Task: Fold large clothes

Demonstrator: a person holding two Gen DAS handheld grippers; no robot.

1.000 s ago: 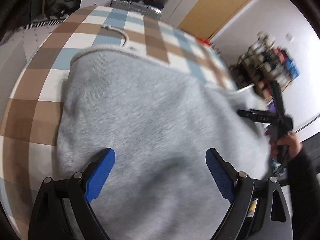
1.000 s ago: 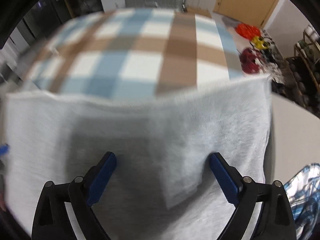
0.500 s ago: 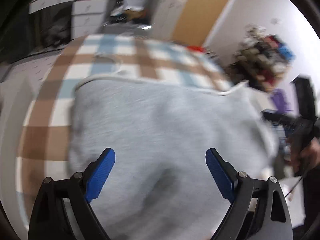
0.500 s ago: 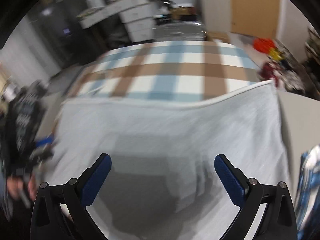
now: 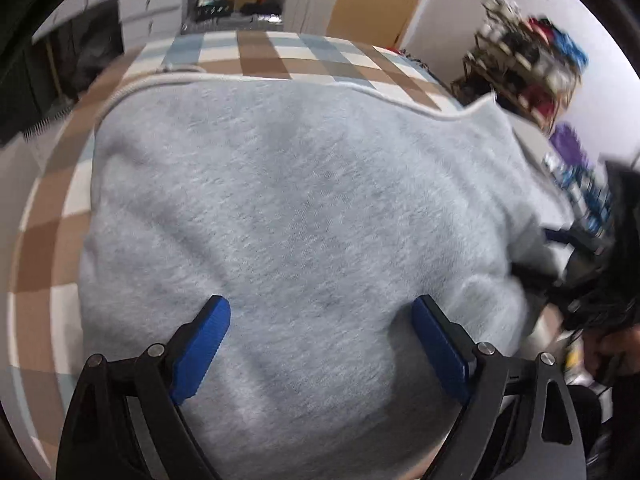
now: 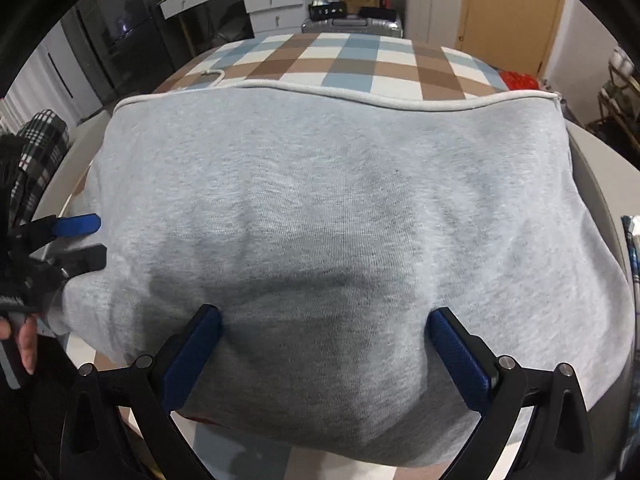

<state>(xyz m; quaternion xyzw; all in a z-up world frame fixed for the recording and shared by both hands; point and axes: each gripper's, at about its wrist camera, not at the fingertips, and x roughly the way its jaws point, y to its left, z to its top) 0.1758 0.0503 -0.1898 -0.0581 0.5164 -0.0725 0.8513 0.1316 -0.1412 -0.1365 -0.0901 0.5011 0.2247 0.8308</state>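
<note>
A large light-grey sweatshirt [image 5: 304,208] lies folded on a checked brown, blue and white tablecloth [image 5: 256,52]; it also shows in the right wrist view [image 6: 328,208], its white-edged hem running across the far side. My left gripper [image 5: 320,336] is open and empty over the garment's near edge, and shows at the left of the right wrist view [image 6: 82,240]. My right gripper [image 6: 324,344] is open and empty over the near edge too, and shows blurred at the right of the left wrist view [image 5: 576,252].
A white drawstring cord [image 6: 212,76] lies on the tablecloth [image 6: 360,60] beyond the garment. A plaid cloth [image 6: 36,152] hangs at the left. Drawers and a suitcase [image 6: 352,24] stand behind the table. A cluttered shelf [image 5: 528,68] stands at the right.
Both grippers have pulled back towards the near edge and the views have settled. The garment lies spread and flatter, with its far hem in full view.
</note>
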